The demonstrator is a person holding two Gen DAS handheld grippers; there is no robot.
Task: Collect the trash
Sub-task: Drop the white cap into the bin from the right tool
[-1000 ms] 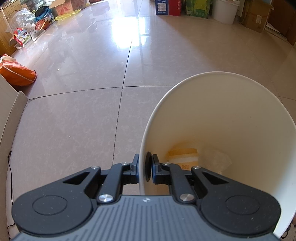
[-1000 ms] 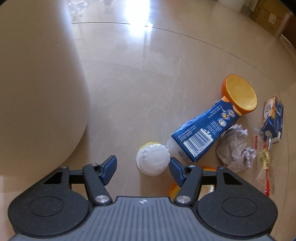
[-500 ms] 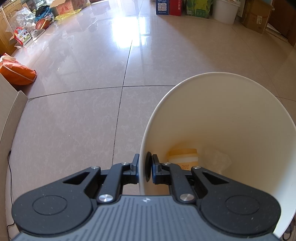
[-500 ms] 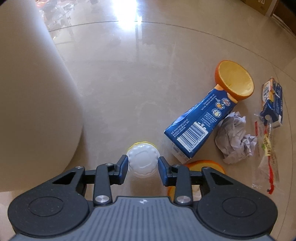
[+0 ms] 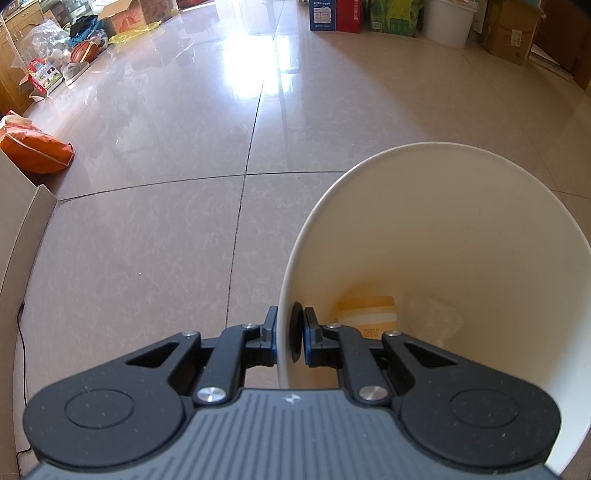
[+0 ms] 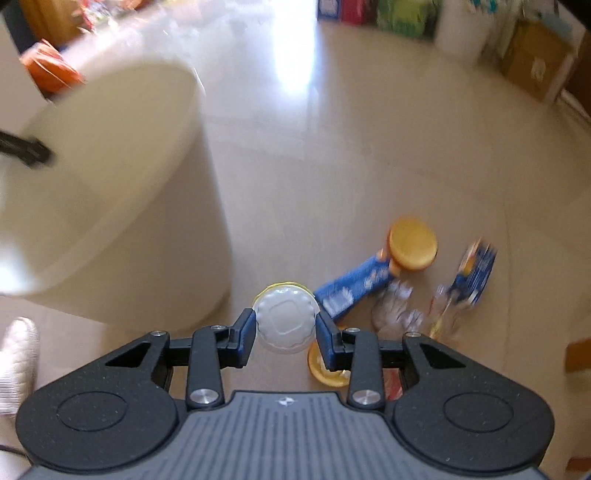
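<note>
My left gripper (image 5: 288, 334) is shut on the rim of a white bin (image 5: 461, 236), which tilts toward me; a yellow-and-white cup (image 5: 367, 314) and a clear wrapper (image 5: 437, 317) lie inside. My right gripper (image 6: 285, 326) is shut on a white-capped yellow container (image 6: 284, 321), lifted off the floor. The bin (image 6: 110, 206) stands to its left. On the floor to the right lie a blue carton (image 6: 354, 290), an orange half (image 6: 412, 243), crumpled paper (image 6: 393, 308), a small blue box (image 6: 476, 271) and another orange piece (image 6: 325, 371).
A tiled floor (image 5: 166, 240) stretches ahead. An orange bag (image 5: 35, 153) and a cardboard edge (image 5: 22, 229) sit at the left. Boxes (image 5: 336, 14) and a white bucket (image 5: 448, 22) line the far wall. A slipper (image 6: 18, 354) shows at lower left in the right wrist view.
My right gripper closed on the white-capped container and lifted it, swinging up and back from the floor. The left gripper and the bin stayed put.
</note>
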